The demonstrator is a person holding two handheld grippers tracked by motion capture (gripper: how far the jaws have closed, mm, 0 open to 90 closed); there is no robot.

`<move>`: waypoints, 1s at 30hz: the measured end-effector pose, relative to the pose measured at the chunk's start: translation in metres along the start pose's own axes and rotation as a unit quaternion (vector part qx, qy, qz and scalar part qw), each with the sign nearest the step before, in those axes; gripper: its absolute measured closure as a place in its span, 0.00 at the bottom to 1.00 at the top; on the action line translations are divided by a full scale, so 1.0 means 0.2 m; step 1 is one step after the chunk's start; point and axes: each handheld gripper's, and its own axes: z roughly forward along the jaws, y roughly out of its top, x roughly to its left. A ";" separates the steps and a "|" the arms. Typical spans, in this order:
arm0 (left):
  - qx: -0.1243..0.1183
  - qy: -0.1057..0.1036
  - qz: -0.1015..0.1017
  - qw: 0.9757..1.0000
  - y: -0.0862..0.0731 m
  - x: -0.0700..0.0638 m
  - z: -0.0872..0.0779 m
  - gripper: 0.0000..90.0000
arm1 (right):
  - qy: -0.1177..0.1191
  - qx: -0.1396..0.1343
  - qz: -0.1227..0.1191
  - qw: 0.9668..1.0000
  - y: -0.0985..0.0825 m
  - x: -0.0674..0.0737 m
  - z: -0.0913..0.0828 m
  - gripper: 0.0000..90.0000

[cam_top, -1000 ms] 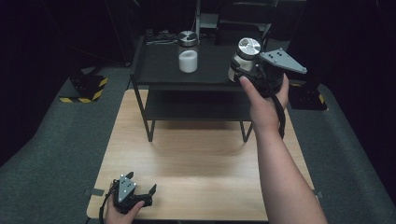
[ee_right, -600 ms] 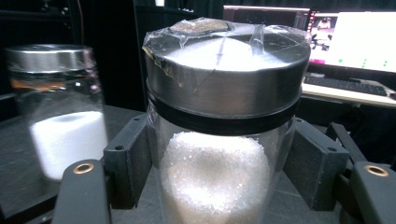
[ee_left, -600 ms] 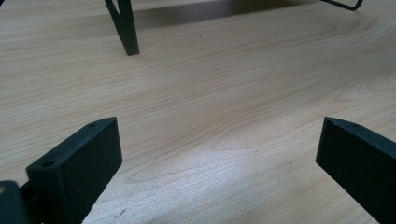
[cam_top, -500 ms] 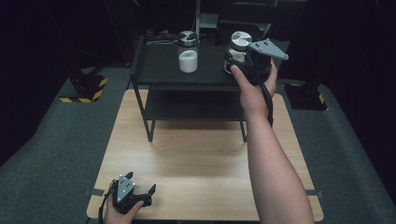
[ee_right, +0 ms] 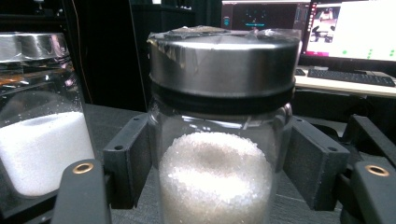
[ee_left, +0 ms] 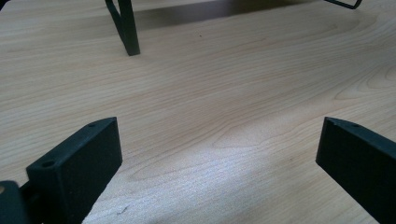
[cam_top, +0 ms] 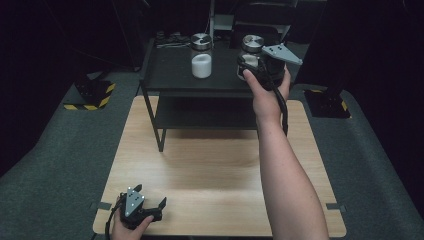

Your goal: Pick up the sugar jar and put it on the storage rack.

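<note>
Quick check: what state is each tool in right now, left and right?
Left tool: open, holding nothing, low over the wooden table.
Right tool: shut on the glass jar of white crystals.

- The jar [ee_right: 219, 140] is made of clear, glossy glass, and coarse white crystals are seen inside.
- Its lid [ee_right: 224, 63] is of brushed metal, dully shiny.
- The right claw [ee_right: 219, 158] is formed of matt black plastic.
- The bench [cam_top: 215, 165] is surfaced in pale, smooth wood grain.
- The shelf [cam_top: 170, 70] is finished in matt black.

Two jars [cam_top: 201, 56] side by side on shelf [cam_top: 170, 75]
</note>
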 end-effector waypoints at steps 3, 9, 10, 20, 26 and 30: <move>-0.001 0.000 0.000 1.000 0.00 0.00 0.00 0.01 | -0.002 -0.011 -0.001 1.000 -0.03 0.01 0.00 0.34; -0.001 0.000 0.000 1.000 0.00 0.00 0.00 0.01 | 0.001 -0.015 0.008 1.000 -0.05 0.00 0.01 0.33; -0.002 -0.001 0.000 1.000 0.00 0.00 0.00 0.01 | 0.001 -0.014 0.007 1.000 -0.05 0.00 0.01 0.33; -0.001 -0.001 0.000 1.000 0.00 0.00 0.00 0.01 | 0.013 0.003 0.006 1.000 0.00 -0.02 0.00 0.18; 0.000 -0.002 0.003 1.000 0.00 0.00 0.00 0.01 | 0.019 -0.009 -0.005 1.000 -0.02 -0.02 -0.01 0.00; 0.000 -0.002 0.002 1.000 0.00 0.00 -0.01 0.01 | 0.014 -0.013 0.004 1.000 -0.04 -0.01 -0.04 0.00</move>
